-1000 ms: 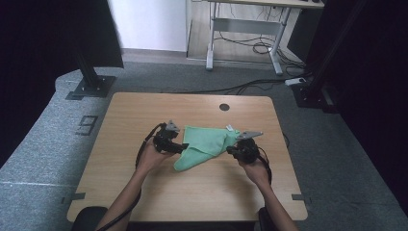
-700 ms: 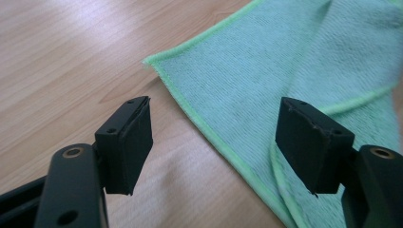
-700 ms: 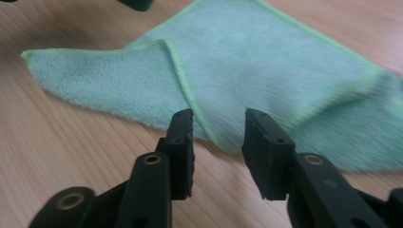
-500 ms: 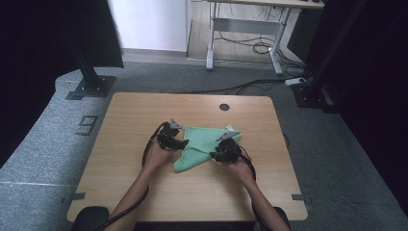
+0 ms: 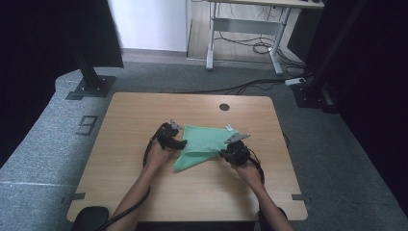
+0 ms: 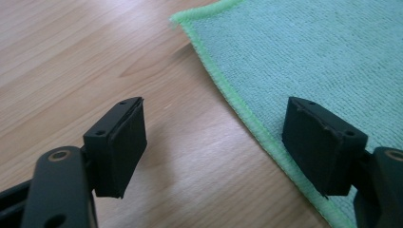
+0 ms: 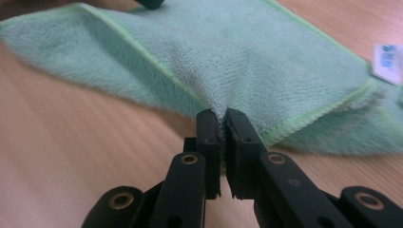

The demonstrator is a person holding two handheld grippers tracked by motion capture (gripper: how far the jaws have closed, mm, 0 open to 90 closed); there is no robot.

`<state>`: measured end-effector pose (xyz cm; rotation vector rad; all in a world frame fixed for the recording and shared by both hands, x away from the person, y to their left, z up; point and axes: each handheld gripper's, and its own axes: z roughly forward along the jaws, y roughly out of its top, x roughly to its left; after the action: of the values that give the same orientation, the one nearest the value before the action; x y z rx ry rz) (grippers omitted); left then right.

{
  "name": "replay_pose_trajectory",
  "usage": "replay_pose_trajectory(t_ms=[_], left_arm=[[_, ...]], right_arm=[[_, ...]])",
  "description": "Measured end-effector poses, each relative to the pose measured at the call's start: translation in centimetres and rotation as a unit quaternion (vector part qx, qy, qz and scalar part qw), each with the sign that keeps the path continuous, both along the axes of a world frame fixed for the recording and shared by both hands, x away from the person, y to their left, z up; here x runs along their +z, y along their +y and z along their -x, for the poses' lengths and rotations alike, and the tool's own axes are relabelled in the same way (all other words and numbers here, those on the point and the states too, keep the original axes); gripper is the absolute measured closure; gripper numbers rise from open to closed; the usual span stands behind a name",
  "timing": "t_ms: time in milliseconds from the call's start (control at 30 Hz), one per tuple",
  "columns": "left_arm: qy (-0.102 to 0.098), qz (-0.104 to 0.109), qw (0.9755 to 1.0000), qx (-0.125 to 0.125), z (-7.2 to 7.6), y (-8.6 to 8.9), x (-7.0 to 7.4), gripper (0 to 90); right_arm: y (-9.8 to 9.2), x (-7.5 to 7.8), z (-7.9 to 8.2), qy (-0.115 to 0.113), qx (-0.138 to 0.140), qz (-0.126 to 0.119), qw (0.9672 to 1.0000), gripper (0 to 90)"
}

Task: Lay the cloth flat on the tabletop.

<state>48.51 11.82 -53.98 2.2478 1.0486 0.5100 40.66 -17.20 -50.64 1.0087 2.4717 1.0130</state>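
The green cloth (image 5: 204,144) lies partly folded at the middle of the wooden table (image 5: 130,125), with a white tag (image 5: 230,128) at its far right corner and a pointed flap running toward the near left.

Right gripper (image 7: 222,124): the jaws have just been closing and now stand together, clamped on a pinch of the cloth's near right edge. The right gripper view shows the fabric drawn up into a small ridge between the pads. This grip probably anchors that edge so it can be lifted or carried across for a fold.

Left gripper (image 6: 214,137): the jaws have just been opening and stand wide apart, with nothing between them. The left gripper view shows one pad over bare wood and the other over the cloth's stitched left edge, so the hem runs through the gap. This straddling position appears to prepare a grip on that edge.

In the high view, both hands rest low at opposite sides of the cloth.
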Motion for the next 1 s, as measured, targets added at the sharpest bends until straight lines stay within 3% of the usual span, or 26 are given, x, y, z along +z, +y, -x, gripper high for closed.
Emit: replay_pose_trajectory(t_ms=[200,300,367,433,600,800,900,1000], left_arm=[[-0.004,-0.011,0.9996,0.025,-0.2,1.5,0.1,22.6],[-0.014,-0.028,0.9987,0.039,0.0,2.1,0.3,21.6],[-0.023,-0.036,0.9981,0.044,0.4,2.3,0.4,20.7],[-0.026,-0.028,0.9984,0.040,0.9,2.6,0.8,20.3],[-0.017,0.004,0.9996,0.021,2.3,2.8,1.7,14.6],[-0.003,0.013,0.9999,-0.010,4.5,3.0,1.6,14.2],[0.004,0.003,0.9998,-0.017,5.1,3.0,0.9,14.2],[0.008,-0.012,0.9997,-0.019,5.3,3.0,0.1,14.2]], right_arm=[[-2.0,0.3,2.8,0.011,0.017,0.005,0.9998,80.9],[-3.1,-0.3,4.0,0.031,0.022,0.002,0.9993,65.8],[-3.9,-0.3,4.7,0.027,0.019,0.000,0.9995,58.0],[-4.7,0.0,4.9,0.021,0.004,-0.011,0.9997,50.8],[-5.6,0.7,3.1,0.001,-0.036,-0.024,0.9991,35.6],[-4.8,-0.9,-0.4,-0.003,-0.075,-0.014,0.9971,27.5],[-4.5,-2.0,-1.8,0.002,-0.096,-0.009,0.9954,26.3],[-4.5,-3.0,-2.7,0.004,-0.111,0.012,0.9938,25.9]])
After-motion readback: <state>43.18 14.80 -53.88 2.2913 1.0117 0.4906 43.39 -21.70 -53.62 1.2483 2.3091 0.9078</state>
